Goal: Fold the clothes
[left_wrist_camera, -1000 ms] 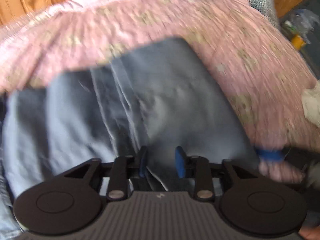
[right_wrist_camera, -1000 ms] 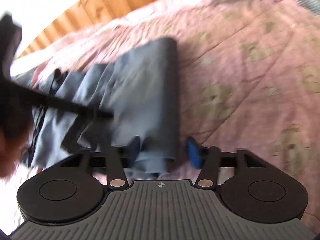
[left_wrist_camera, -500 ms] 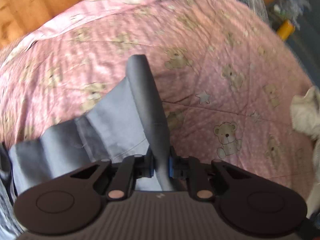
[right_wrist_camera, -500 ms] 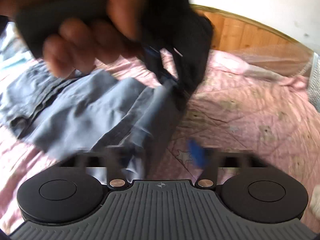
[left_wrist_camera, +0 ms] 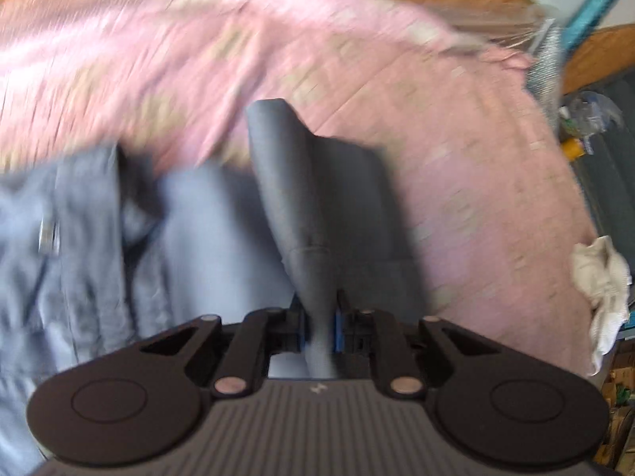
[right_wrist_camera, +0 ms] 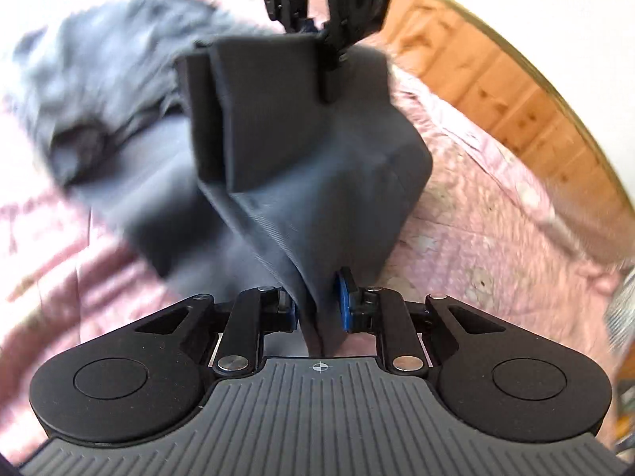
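Since both grippers already have a bite on it, the grey garment [left_wrist_camera: 317, 214] is mostly about managing floppy cloth. Going left to right in the left wrist view: the far-left part is a rumpled, lighter grey heap [left_wrist_camera: 79, 238] lying on the pink quilt [left_wrist_camera: 476, 139], too blurred to read in detail. In the middle, a dark folded ridge of the cloth runs straight into the left gripper [left_wrist_camera: 317, 323], whose blue pads are pinched narrow on it. Off to the right edge there's a whitish rag [left_wrist_camera: 603, 277] well apart from everything.

Right wrist view, same order: crumpled grey fabric on the left, then a raised panel of the garment [right_wrist_camera: 301, 166] hanging taut between the two tools. The right gripper [right_wrist_camera: 317, 309] at the near edge has its pads closed on the lower hem, and the other gripper [right_wrist_camera: 317, 27] comes down from the top, holding the far edge. The wooden wall [right_wrist_camera: 496, 87] sits on the right.

My take: it's light, soft and thin, zero stiffness, probably a bit slick, so it'll sag and slide wherever it isn't held. Not fragile. Best grip is right on doubled edges or corners, several layers thick, like now. Keep it taut between the two holds or the fold collapses.
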Demonstrator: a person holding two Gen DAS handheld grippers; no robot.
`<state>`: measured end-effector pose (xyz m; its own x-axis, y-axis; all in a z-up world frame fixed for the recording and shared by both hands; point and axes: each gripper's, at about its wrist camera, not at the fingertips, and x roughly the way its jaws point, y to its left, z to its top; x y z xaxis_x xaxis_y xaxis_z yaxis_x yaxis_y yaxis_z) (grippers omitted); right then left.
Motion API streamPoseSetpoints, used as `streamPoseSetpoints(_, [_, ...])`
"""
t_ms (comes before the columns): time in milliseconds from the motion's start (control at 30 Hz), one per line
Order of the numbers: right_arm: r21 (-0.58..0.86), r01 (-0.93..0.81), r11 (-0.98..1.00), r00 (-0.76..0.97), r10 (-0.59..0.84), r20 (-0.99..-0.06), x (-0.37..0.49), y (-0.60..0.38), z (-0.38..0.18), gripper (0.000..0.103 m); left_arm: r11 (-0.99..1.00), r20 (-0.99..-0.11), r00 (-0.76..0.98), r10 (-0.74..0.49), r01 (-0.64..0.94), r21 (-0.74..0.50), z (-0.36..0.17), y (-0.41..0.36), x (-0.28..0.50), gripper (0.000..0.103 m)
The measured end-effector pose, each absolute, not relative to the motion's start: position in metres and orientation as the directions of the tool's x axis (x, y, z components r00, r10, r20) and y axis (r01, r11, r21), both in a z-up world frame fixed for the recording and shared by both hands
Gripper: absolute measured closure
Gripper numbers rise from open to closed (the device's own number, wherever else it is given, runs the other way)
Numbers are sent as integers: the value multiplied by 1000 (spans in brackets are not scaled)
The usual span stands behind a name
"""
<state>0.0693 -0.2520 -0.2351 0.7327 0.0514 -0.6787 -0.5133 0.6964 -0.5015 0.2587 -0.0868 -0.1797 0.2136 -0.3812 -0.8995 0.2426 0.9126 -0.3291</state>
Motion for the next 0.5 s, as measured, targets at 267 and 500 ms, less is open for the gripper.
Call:
streamPoseSetpoints(267, [-565,-424,708,726,-107,-679,80,-258,-242,92,849,-818,231,-527,194,-492,-213,-85,253,87])
streamPoseSetpoints(500, [-498,-463,734,692,-53,-720,69,-248,-239,75,824,-789,242,-565,122,-553,-223,-70,253,83])
